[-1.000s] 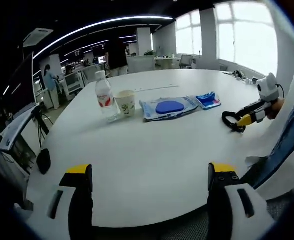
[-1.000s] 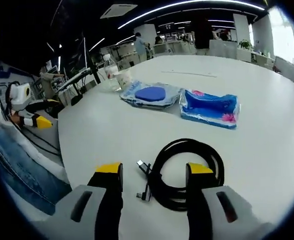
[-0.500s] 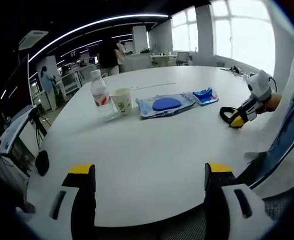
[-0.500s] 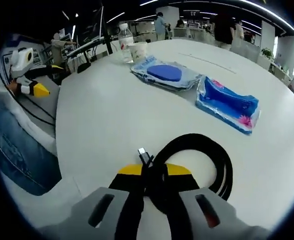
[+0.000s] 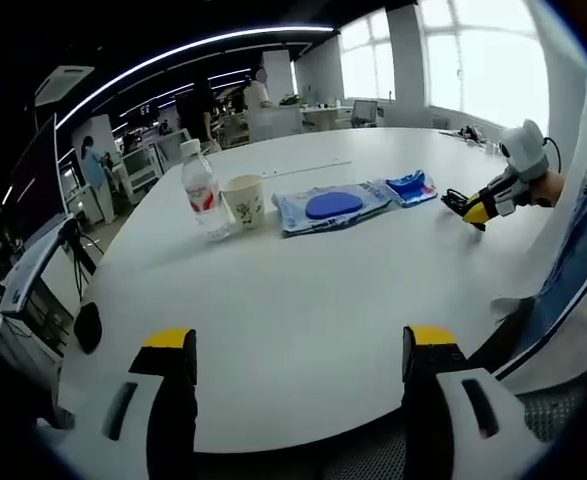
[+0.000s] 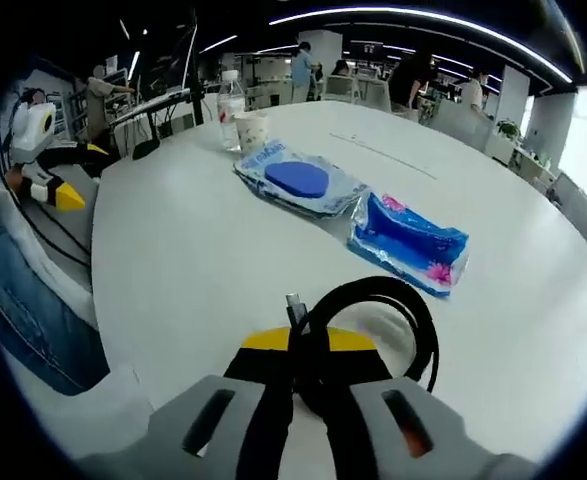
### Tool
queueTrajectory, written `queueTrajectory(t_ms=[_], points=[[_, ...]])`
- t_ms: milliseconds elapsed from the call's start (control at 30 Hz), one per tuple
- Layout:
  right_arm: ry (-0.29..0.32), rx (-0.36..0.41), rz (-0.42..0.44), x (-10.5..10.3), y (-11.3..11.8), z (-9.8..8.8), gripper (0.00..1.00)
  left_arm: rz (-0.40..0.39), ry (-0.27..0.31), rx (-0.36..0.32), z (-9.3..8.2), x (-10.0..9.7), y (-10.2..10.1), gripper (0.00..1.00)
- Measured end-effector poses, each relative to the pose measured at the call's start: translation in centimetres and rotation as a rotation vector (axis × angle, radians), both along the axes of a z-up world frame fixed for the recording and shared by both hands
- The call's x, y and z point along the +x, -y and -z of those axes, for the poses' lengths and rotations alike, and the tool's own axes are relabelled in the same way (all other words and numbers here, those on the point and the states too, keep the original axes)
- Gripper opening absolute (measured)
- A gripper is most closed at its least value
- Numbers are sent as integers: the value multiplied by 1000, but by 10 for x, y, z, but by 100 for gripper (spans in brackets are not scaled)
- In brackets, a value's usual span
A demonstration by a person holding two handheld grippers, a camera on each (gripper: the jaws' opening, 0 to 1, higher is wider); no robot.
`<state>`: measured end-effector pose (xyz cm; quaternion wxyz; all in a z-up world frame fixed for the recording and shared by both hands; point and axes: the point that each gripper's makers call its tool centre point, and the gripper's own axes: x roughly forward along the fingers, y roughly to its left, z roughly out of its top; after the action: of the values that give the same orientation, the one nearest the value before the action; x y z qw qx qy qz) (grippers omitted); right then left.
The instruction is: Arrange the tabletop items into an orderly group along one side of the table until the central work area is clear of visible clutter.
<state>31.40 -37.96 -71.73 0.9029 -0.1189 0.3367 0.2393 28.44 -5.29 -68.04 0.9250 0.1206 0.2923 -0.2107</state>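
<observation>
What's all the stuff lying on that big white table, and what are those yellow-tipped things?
table: one, white, round.
water bottle: one, clear with red label, upright at the far left.
paper cup: one, pale, beside the bottle.
wipes pack: one, light blue with dark blue lid, lying flat.
tissue pack: one, bright blue, next to the wipes.
cable: one, black, coiled, held.
left gripper: yellow-tipped fingers apart, empty.
right gripper: fingers closed on the cable.

Daylight floods from the windows (image 5: 473, 60), blown out to white; ceiling light strips (image 5: 193, 48) curve with the fisheye bend. White bench (image 5: 313, 290) bright and evenly lit, shadows faint. Edges soft, background office dim.
</observation>
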Motion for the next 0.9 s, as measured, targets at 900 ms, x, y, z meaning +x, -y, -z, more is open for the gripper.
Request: queueTrajectory(t_ms=[900], points=[[-30,-22,-93,44,-27,14,7,-9,8,25,-2,1,-4,84]])
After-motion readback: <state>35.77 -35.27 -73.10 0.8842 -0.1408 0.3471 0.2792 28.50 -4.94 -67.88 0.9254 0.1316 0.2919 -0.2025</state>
